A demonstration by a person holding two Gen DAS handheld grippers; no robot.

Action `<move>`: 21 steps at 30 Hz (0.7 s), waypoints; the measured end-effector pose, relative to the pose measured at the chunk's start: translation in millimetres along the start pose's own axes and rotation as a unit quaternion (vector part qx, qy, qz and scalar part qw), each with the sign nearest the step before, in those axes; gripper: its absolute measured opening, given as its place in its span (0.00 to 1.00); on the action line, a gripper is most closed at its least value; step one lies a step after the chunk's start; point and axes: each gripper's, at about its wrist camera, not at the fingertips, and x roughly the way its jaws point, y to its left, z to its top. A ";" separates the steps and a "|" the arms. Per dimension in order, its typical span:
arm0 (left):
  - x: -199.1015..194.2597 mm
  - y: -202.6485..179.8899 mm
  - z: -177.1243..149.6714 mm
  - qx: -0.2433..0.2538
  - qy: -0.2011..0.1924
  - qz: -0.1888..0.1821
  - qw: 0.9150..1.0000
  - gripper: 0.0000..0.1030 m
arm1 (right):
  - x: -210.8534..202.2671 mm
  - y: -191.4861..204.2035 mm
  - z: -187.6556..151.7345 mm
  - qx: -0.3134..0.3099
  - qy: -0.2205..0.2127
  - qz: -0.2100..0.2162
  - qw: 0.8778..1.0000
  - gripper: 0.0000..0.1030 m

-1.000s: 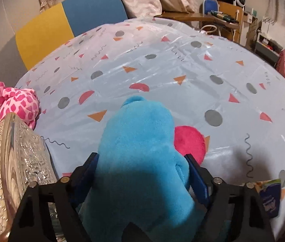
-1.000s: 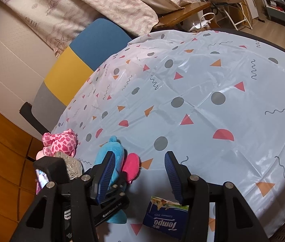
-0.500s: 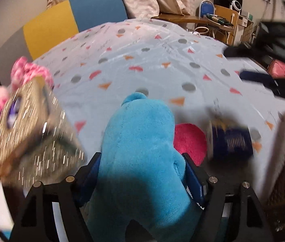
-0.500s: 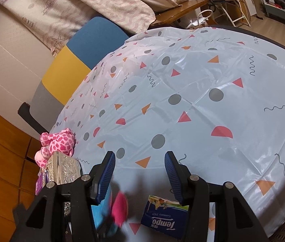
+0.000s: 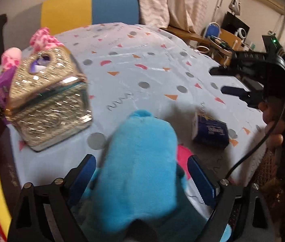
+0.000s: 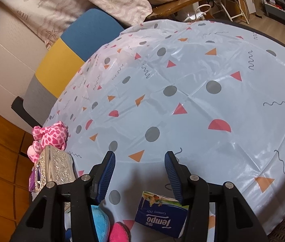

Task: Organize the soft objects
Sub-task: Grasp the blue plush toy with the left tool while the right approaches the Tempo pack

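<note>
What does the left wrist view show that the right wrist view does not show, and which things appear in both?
Only the left wrist view shows the left hand-held gripper, its jaws just opening with the blue plush toy between them, and a hand holding the right hand-held gripper from outside.

Only the right wrist view shows the right hand-held gripper from behind, open and empty above the tablecloth.

Both show the blue plush, the pink spotted plush, the glittery tissue box, the Tempo tissue pack and the chair.
</note>
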 end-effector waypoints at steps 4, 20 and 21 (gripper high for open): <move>-0.5 1.2 0.1 0.017 0.002 0.031 0.999 0.96 | 3.3 2.2 -1.2 -0.005 0.006 -0.005 1.000 0.50; 27.3 13.0 -19.4 -0.017 0.024 -0.043 0.999 0.94 | 36.7 39.6 -21.8 -0.151 0.147 -0.027 0.977 0.50; 28.0 13.8 -19.3 -0.019 0.022 -0.044 0.999 0.94 | 38.1 44.5 -23.6 -0.176 0.163 -0.030 0.970 0.52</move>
